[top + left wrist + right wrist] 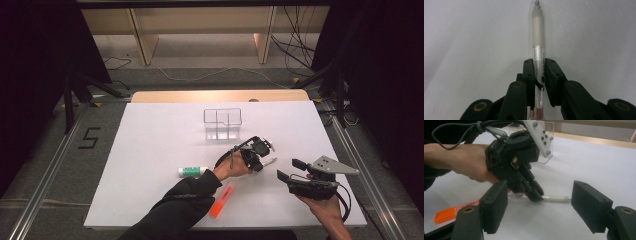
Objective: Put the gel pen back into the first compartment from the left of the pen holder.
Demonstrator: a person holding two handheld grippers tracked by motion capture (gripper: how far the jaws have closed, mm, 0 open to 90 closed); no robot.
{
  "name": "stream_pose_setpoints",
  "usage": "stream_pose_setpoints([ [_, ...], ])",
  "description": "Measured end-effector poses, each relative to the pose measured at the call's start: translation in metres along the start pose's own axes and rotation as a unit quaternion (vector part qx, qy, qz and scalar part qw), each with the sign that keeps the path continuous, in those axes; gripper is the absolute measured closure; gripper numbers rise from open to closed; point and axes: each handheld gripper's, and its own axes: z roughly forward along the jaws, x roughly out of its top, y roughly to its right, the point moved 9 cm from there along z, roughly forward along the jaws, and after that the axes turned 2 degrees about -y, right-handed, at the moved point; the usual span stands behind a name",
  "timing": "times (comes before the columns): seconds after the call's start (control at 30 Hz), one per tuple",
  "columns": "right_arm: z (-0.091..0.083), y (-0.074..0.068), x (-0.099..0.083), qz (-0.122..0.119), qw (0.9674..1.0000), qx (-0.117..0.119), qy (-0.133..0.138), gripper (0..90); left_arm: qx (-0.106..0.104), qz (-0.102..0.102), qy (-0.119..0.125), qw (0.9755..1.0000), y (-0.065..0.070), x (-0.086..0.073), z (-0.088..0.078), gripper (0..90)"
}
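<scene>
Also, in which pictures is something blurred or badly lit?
High view: the surroundings are dark and the white table is bright. Left gripper view: the clear plastic pen is sharp and evenly lit. Right gripper view: its own near jaws look soft.

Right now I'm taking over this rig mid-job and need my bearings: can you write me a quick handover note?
Left gripper: shut on the pen, which lies flat on the white table, tip pointing away from the jaws.
Right gripper: open, empty, hovering to the right of the pen.
Clear holder: stands at the back of the table, looks empty.
Glue stick and orange highlighter: lie loose on the table near the left forearm.
Done: pen gripped.
Left: pen not yet lifted; probably it goes into the holder, then the other two.
</scene>
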Motion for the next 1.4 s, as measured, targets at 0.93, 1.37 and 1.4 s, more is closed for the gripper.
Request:
stream_pose_setpoints([
  [0.93, 0.002, -0.001, 0.0, -0.002, 1.0, 0.0, 0.0, 30.2, 0.049, -0.119, 0.23, 0.9647, -0.057, -0.009, -0.09, 79.2],
  [1.37, 0.005, -0.003, -0.002, -0.004, 1.0, 0.002, -0.006, 30.1, 0.097, -0.165, 0.317, 0.9289, -0.089, -0.035, -0.129, 79.2],
  [1.4, 0.005, -0.003, -0.002, -0.005, 1.0, 0.003, -0.005, 30.1, 0.101, -0.167, 0.323, 0.926, -0.092, -0.036, -0.131, 79.2],
])
